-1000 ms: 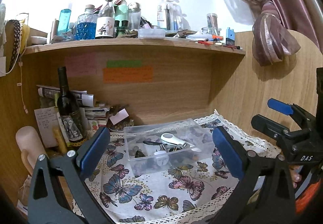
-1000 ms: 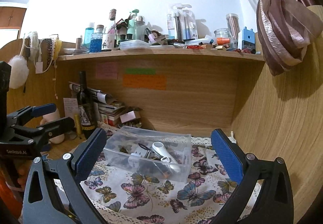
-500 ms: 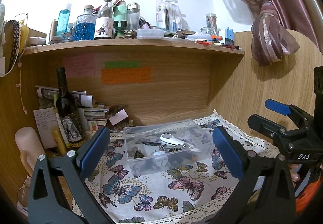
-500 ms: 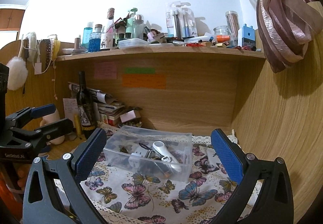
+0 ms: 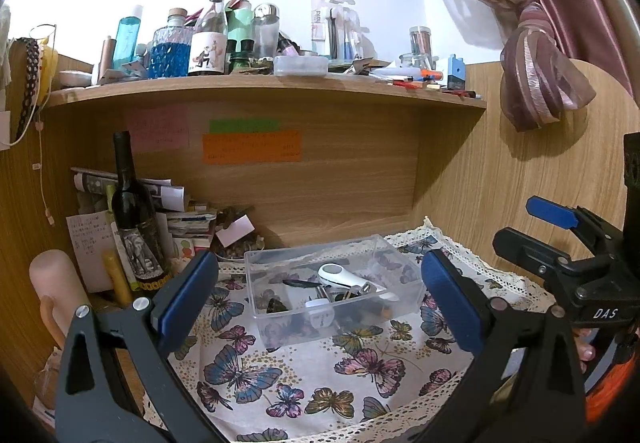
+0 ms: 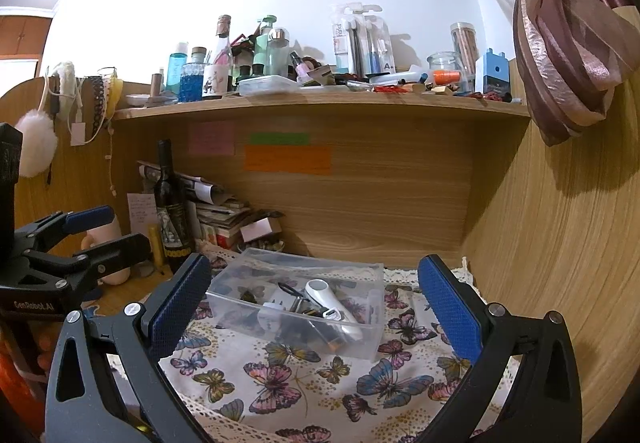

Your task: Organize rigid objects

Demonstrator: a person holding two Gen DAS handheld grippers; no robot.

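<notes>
A clear plastic box [image 5: 400, 293] sits on a butterfly-print cloth [image 5: 280, 371] under a wooden shelf. It holds a white handled tool [image 5: 340, 275] and several small dark items. The box also shows in the right wrist view [image 6: 360, 339], with the white tool [image 6: 324, 297] inside. My left gripper [image 5: 320, 303] is open and empty, held back from the box, jaws wide to either side of it in view. My right gripper [image 6: 312, 307] is open and empty, likewise back from the box. Each gripper shows in the other's view, the right one [image 5: 560, 239] and the left one [image 6: 96, 235].
A dark wine bottle [image 5: 134, 219] and a stack of papers [image 5: 184, 215] stand at the back left. A pink cylinder [image 5: 60, 283] stands at the far left. The upper shelf [image 5: 260, 87] is crowded with bottles and small items. A wooden side panel [image 6: 560, 263] closes the right.
Both grippers have drifted slightly; the box sits a touch lower in the views. Both grippers stay open and empty.
</notes>
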